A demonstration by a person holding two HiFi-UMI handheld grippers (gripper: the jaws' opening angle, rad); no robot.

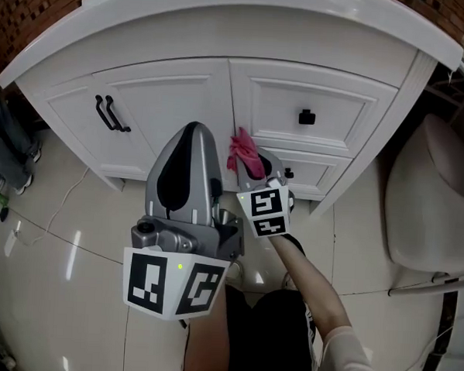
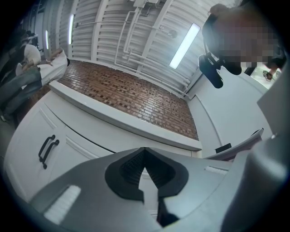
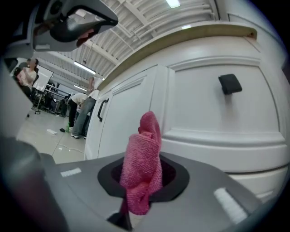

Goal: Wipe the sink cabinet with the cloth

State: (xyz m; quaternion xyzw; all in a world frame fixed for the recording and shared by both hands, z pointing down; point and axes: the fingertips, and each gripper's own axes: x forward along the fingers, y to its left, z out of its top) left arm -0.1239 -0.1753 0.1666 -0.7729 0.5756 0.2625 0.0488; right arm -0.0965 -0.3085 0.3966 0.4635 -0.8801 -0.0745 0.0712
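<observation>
Centre left: grey hand-held left gripper (image 1: 193,132), jaws pressed together with nothing between them, in front of the white panelled sink cabinet (image 1: 183,85). Just right of centre: right gripper (image 1: 258,165) clamps a crumpled pink woven cloth (image 1: 245,150) near the cabinet's door-drawer seam; contact unclear.

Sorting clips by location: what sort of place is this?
Likely a bathroom mock-up in a big hall: white sink cabinet, what looks like a toilet, yet an industrial ceiling with strip lights.

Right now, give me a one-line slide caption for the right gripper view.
Right tool shut on a pink cloth, held up in front of the white sink cabinet.
</observation>
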